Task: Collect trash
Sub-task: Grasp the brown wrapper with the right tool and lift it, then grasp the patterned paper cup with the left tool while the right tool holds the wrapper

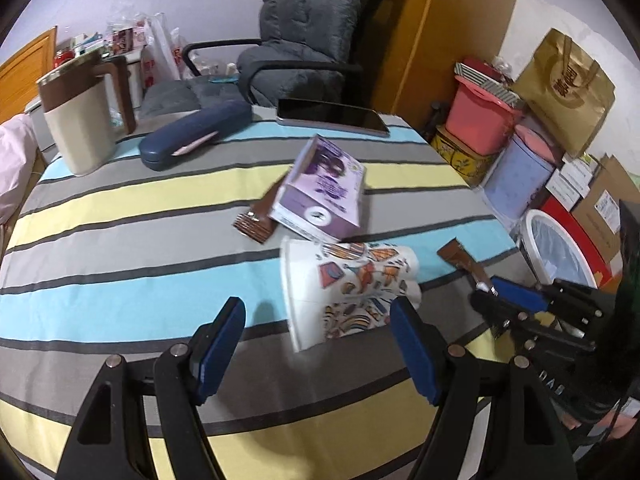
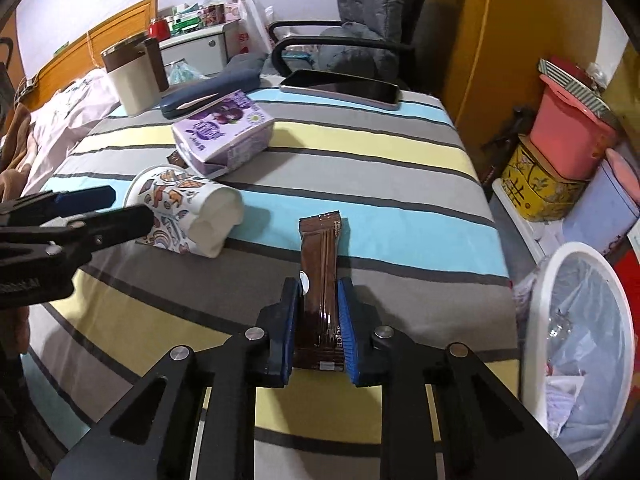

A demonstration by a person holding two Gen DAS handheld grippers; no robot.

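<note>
Between right gripper [image 2: 320, 300] jaws, clamped, brown wrapper [image 2: 320, 276]; between parted left gripper [image 1: 320, 320] jaws, untouched, toppled cup [image 1: 344, 292]; beyond those, purple carton [image 1: 320, 196] atop another wrapper [image 1: 254, 228].

Wrapper A [image 2: 321, 280]: brown, glossy, long and narrow, crimped far end, white lettering near its close end. Lies lengthwise, pinched at its close half between two blue pads; far end free above the blue stripe of the cloth.

Cup [image 1: 344, 292]: white paper, coloured cartoon print, tipped on its side, mouth open, base crushed. Lies on the blue and grey stripes.

Carton [image 1: 320, 192]: purple and white, small, on its side, tilted, one end propped on wrapper B.

Wrapper B [image 1: 256, 224]: brown, crimped end showing, rest hidden under the carton.

Bin [image 2: 580, 344]: white rim, clear liner, beside the table.
</note>
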